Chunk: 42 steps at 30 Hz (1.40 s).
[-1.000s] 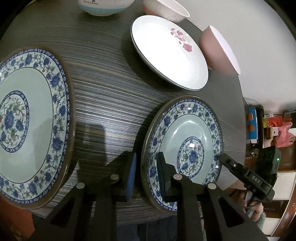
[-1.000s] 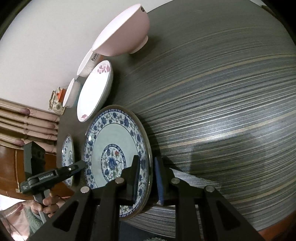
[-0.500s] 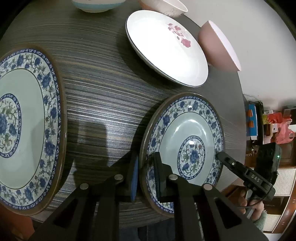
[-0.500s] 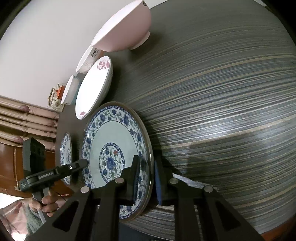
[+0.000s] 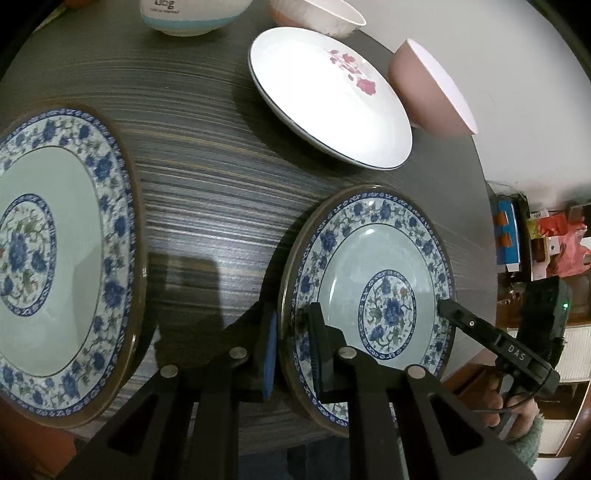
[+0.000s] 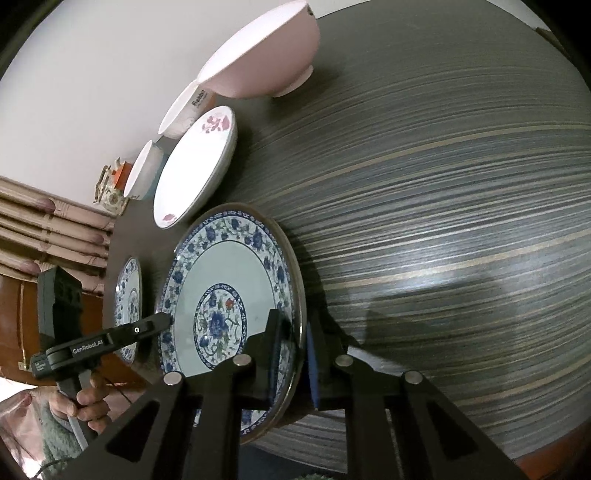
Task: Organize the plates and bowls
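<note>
Near the table's front edge, the round blue-and-white floral ceramic plate point(image 5: 373, 291) is pinched at opposite rims by the left gripper point(image 5: 291, 347) and right gripper point(image 6: 293, 354). It looks stiff, glazed, slippery and breakable, so the rims seem the only hold on the dark striped wooden table point(image 5: 221, 192).

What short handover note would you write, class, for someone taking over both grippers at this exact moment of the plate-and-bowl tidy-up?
Left gripper: shut on the left rim of the smaller blue-floral plate.
Right gripper: shut on the opposite rim of the same plate.
The plate sits near the table edge; whether it has left the surface cannot be told.
Elsewhere on the table: larger blue-floral plate, white plate with pink flowers, pink bowl, white bowl with a blue band, another pale bowl.
Done: two-sided grip. Nothing is stacked yet.
Left: probably stack plates together, then nest the bowls.
</note>
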Motion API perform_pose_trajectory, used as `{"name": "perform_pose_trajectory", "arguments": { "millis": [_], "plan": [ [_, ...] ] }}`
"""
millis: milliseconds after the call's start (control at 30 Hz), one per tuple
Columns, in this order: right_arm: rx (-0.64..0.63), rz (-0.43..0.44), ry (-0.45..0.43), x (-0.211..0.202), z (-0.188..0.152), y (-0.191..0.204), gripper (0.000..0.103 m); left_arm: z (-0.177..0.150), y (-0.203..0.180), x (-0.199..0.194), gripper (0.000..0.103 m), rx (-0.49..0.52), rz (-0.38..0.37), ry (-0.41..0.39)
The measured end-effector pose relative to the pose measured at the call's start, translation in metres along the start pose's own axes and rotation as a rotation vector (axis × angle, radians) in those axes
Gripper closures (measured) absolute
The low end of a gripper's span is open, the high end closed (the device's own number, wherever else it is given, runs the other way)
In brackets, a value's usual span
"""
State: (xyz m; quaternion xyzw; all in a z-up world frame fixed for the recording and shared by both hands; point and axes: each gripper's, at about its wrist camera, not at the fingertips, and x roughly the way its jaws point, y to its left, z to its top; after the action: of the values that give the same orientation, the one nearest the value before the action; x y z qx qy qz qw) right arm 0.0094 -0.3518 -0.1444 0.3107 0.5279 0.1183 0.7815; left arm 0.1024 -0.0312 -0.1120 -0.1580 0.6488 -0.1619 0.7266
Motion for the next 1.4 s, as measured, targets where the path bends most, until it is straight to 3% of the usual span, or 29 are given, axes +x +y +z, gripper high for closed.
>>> {"name": "perform_pose_trajectory", "arguments": {
  "millis": [567, 1000, 1400],
  "plan": [
    [-0.085, 0.037, -0.011, 0.015, 0.010, 0.067, 0.090, 0.007, 0.028, -0.043, 0.090, -0.032, 0.022, -0.087],
    [-0.230, 0.094, 0.031, 0.063, 0.024, 0.177, 0.090, 0.018, 0.116, -0.122, 0.090, -0.160, 0.080, -0.237],
    [-0.286, 0.076, 0.111, 0.112, 0.015, 0.222, 0.090, 0.012, 0.190, -0.131, 0.091, -0.322, 0.092, -0.267]
  ]
}}
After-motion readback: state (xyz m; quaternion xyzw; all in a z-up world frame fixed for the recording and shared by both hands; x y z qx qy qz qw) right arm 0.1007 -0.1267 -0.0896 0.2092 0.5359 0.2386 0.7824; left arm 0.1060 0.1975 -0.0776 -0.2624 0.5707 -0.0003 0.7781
